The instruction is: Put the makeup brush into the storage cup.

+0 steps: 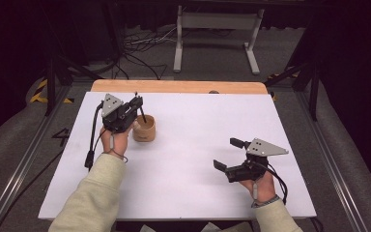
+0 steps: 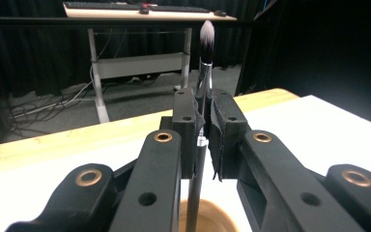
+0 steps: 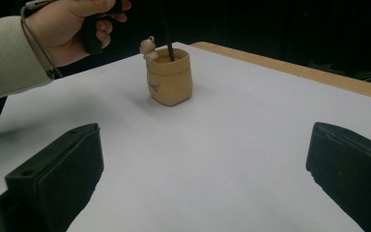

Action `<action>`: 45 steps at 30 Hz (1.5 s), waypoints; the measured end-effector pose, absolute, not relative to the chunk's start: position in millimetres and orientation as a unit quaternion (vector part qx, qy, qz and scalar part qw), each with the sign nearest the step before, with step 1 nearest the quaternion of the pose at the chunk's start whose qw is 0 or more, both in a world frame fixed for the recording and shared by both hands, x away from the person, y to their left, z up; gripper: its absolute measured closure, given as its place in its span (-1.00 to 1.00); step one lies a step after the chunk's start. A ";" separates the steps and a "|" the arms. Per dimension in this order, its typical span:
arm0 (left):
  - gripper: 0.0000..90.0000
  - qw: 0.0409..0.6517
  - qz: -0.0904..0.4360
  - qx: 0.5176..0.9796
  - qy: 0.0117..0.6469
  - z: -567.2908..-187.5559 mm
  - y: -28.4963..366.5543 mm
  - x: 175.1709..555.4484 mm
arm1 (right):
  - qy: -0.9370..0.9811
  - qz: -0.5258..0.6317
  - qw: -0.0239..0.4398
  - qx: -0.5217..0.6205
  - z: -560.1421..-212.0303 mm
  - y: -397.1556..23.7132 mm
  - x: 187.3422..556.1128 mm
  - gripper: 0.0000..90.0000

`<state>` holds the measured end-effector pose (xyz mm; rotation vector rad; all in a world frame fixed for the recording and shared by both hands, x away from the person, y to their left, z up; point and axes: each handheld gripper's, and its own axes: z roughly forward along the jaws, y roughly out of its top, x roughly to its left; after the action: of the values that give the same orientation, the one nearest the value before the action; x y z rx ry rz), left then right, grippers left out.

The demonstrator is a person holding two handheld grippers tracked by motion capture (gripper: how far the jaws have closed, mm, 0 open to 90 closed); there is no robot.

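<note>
A tan, sack-shaped cup (image 1: 144,128) stands on the left half of the white table top (image 1: 198,145). My left gripper (image 1: 137,101) hovers just above it, shut on a thin black makeup brush (image 1: 142,115). In the left gripper view the pads (image 2: 186,130) clamp the brush's handle (image 2: 196,174); its white bristle tip (image 2: 206,38) points up and its lower end reaches into the cup (image 2: 217,217). My right gripper (image 1: 228,153) rests at the front right, open and holding nothing. In the right gripper view (image 3: 203,159) the cup (image 3: 169,79) is far ahead, with the brush handle (image 3: 168,43) rising from it.
A small figurine (image 3: 148,48) sits on the cup's rim. The table's wooden edge (image 1: 178,86) runs along the far side. Beyond it stand a white desk frame (image 1: 217,29) and floor cables (image 1: 140,48). Black cables trail from both grippers.
</note>
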<state>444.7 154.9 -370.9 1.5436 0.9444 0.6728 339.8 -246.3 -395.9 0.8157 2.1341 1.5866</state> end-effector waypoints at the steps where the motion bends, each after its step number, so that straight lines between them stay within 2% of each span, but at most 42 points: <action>1: 0.83 0.569 0.285 0.658 0.403 -371.5 154.9 444.9 | 0.755 0.561 0.179 0.287 -396.0 -246.0 339.8 -1.00; 23: 0.80 0.564 0.272 0.665 0.406 -375.5 154.9 446.8 | 0.755 0.561 0.172 0.292 -396.1 -245.8 340.5 -1.00; 25: 0.55 0.574 0.264 0.663 0.401 -375.2 155.5 447.2 | 0.755 0.561 0.172 0.292 -396.0 -245.9 340.5 -0.99; 28: -0.15 0.574 0.273 0.663 0.396 -372.1 155.8 445.3 | 0.753 0.561 0.174 0.298 -395.8 -248.2 341.5 -0.99; 31: -0.45 0.578 0.273 0.659 0.397 -368.3 160.4 442.0 | 0.752 0.559 0.176 0.301 -395.6 -250.4 342.3 -0.99; 37: -0.60 0.558 0.278 0.675 0.395 -363.4 173.4 430.5 | 0.753 0.556 0.185 0.300 -395.6 -250.3 343.6 -0.99; 45: -0.77 0.564 0.280 0.680 0.375 -352.8 186.7 407.7 | 0.753 0.553 0.186 0.304 -396.0 -253.0 345.9 -0.99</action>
<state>407.7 186.7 -352.8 1.6002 0.8822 0.6584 345.9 -253.0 -396.0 0.8556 2.1207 1.5577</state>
